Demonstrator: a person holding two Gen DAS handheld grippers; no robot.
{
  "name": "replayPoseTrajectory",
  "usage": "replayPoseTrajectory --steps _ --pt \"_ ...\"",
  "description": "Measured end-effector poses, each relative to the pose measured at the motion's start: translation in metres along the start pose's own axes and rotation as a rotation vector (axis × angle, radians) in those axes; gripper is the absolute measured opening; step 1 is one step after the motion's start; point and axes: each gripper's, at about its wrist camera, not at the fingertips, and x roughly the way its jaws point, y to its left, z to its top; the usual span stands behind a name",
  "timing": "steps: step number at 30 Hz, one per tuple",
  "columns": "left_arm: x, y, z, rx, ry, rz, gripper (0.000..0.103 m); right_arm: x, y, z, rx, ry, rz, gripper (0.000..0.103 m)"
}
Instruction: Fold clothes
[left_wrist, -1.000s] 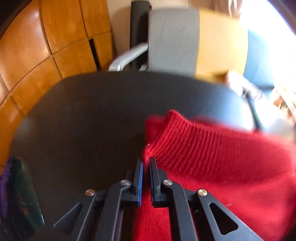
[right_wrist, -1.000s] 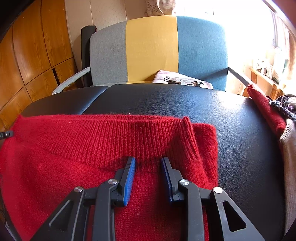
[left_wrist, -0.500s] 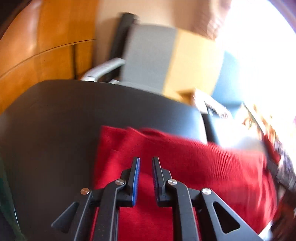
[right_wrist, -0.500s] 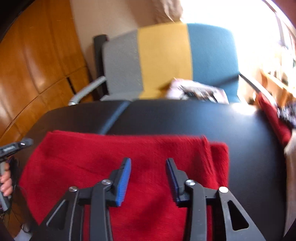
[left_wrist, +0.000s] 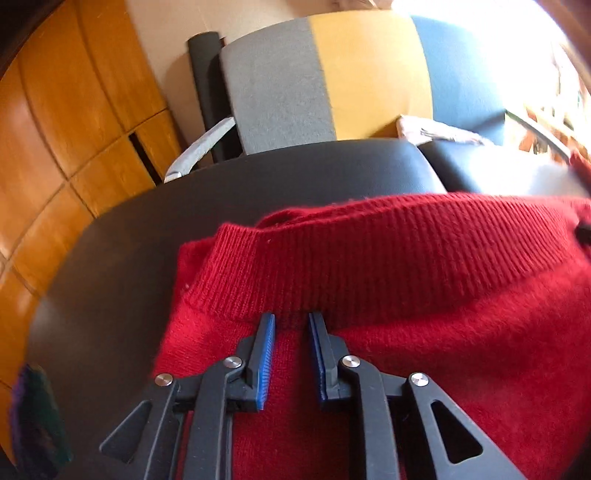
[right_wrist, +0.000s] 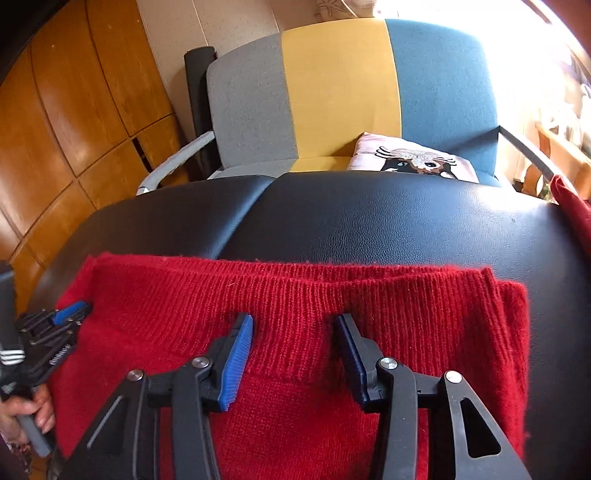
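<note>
A red knitted sweater (left_wrist: 424, 295) lies folded on a black leather surface (left_wrist: 129, 266), ribbed hem along its far edge. My left gripper (left_wrist: 291, 321) is open with a narrow gap, hovering over the sweater near its left end, holding nothing. In the right wrist view the sweater (right_wrist: 295, 306) spans the frame. My right gripper (right_wrist: 293, 325) is wide open above the ribbed hem, empty. The left gripper (right_wrist: 70, 314) shows at the sweater's left edge there, held by a hand.
An armchair (right_wrist: 340, 92) in grey, yellow and blue stands behind the black surface (right_wrist: 369, 221), with a printed cushion (right_wrist: 413, 158) on its seat. Wooden panels (right_wrist: 74, 110) fill the left. More red cloth (right_wrist: 572, 206) lies at the far right edge.
The left gripper let go of the sweater's left end and opened slightly. The right gripper opened wider. The sweater now lies flat on the surface.
</note>
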Motion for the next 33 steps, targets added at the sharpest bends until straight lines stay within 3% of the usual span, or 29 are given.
replayPoseTrajectory --steps 2,4,5,7,11,16,20,22,23,24,31,33 --pt "-0.017 0.007 -0.002 -0.046 0.01 -0.067 0.018 -0.025 -0.019 0.0 0.107 -0.046 0.044 0.05" --pt "-0.035 0.017 -0.007 -0.144 0.03 -0.205 0.018 -0.059 -0.044 -0.007 0.209 -0.119 0.061 0.06" --pt "-0.042 0.018 -0.01 -0.173 0.03 -0.258 0.018 -0.072 -0.057 -0.012 0.239 -0.132 0.032 0.07" --pt "-0.055 0.017 -0.016 -0.225 0.03 -0.361 0.018 -0.087 -0.084 -0.023 0.278 -0.112 -0.017 0.074" --pt "-0.063 -0.012 -0.021 -0.188 0.046 -0.491 0.018 -0.078 -0.125 -0.043 0.35 0.023 0.007 0.074" --pt "-0.061 -0.044 -0.031 -0.091 0.046 -0.44 0.018 -0.06 -0.13 -0.054 0.394 0.029 0.147 0.072" --pt "-0.057 -0.034 -0.038 -0.13 0.056 -0.5 0.018 -0.043 -0.113 -0.052 0.368 0.016 0.195 0.066" --pt "-0.052 -0.024 -0.041 -0.189 0.073 -0.546 0.018 -0.035 -0.111 -0.051 0.414 0.01 0.205 0.05" --pt "-0.052 -0.023 -0.041 -0.213 0.081 -0.561 0.018 -0.032 -0.111 -0.052 0.44 0.018 0.213 0.03" --pt "-0.052 -0.018 -0.042 -0.238 0.087 -0.574 0.018 -0.029 -0.111 -0.054 0.465 0.027 0.22 0.025" --pt "-0.061 0.017 -0.054 -0.364 0.143 -0.631 0.018 -0.059 -0.126 -0.06 0.594 -0.006 0.28 0.021" --pt "-0.068 0.029 -0.06 -0.355 0.137 -0.576 0.018 -0.074 -0.133 -0.06 0.601 -0.027 0.258 0.018"
